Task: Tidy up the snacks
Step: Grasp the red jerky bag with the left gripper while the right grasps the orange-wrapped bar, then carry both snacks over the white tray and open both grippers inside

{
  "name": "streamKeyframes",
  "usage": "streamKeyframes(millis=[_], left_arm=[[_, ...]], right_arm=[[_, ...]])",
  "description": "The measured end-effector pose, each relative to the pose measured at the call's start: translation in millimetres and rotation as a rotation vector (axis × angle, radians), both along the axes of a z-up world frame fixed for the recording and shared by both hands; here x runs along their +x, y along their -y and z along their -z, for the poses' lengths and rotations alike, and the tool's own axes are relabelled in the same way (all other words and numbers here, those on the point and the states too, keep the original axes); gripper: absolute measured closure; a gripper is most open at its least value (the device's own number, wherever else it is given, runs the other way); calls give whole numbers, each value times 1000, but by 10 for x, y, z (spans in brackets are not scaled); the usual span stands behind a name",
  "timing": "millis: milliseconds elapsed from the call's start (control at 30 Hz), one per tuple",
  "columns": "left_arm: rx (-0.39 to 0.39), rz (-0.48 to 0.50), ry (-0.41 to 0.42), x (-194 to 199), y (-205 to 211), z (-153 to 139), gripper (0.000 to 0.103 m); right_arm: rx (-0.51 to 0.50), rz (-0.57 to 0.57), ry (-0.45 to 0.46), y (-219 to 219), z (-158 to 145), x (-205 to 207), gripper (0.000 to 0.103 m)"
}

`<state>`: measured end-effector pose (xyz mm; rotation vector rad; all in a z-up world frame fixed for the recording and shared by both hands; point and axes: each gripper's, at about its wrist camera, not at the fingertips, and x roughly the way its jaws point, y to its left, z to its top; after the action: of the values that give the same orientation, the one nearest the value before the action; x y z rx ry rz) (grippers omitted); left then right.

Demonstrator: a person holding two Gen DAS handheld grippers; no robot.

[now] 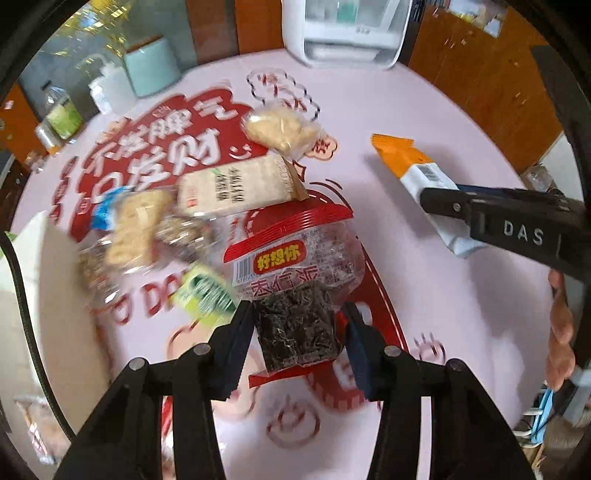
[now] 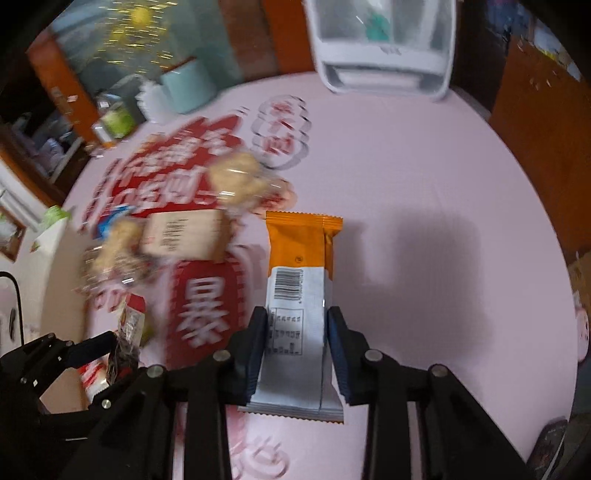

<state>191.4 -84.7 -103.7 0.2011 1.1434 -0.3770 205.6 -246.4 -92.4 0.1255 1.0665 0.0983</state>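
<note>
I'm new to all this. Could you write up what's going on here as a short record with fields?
Setting: pink printed table cover
Left gripper: closed on a clear packet of dark snack
Right gripper: closed on an orange-and-white wrapped bar
Loose snacks: pale puffed pieces, a beige packet
Far edge: white clear-walled bin, possibly the destination

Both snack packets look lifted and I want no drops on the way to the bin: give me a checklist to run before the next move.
1. Right gripper clamped on orange-and-white packet: ok.
2. Left gripper gripping red date packet: ok, but only by its dark lower end.
3. Both packets clear of the pink table: ok.
4. White bin open: ok.
5. Room inside the bin: cannot tell.
</note>
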Motion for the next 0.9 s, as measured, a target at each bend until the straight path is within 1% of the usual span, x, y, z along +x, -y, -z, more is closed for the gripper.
streamKeyframes(millis=[100,200,300,400,433,533,600,700,733,767,833,867,900], left_arm=[[-15,-33,62,-302,-331,-341,56],[-26,-86,120,-449,-761,-630,56],[-23,-180,177,-578,-1304,-916,56],[-22,-264,213,-708,-1761,-1116,56],[-14,-308,226,-753,-1963,-1181,56],[-15,-389,236,-797,-2385,-1270,56],[-16,-424,239,-823,-2569,-1289,55],[-12,-473,230,-771,-2805,-1244,54],[-10,-487,222,-742,-2880,-1216,54],[-6,-497,217,-702,-2926,-1186,52],[12,-512,204,-625,-3002,-1110,42],[18,-531,195,-589,-3054,-1072,25],[16,-543,191,-587,-3083,-1053,11]], right_arm=[[-2,-72,72,-300,-345,-217,70],[16,-152,134,-654,-652,-401,70],[39,-255,191,-1100,-927,-572,70],[51,-338,228,-1542,-1097,-670,70],[58,-361,234,-1681,-1134,-681,70],[76,-416,238,-2105,-1209,-666,69],[73,-443,243,-2403,-1229,-627,69],[79,-478,222,-2766,-1198,-559,69],[80,-492,216,-2895,-1183,-532,67],[77,-502,213,-3038,-1163,-488,66],[56,-520,234,-3262,-1137,-436,65],[43,-524,240,-3348,-1117,-411,61],[40,-522,239,-3411,-1097,-387,59]])
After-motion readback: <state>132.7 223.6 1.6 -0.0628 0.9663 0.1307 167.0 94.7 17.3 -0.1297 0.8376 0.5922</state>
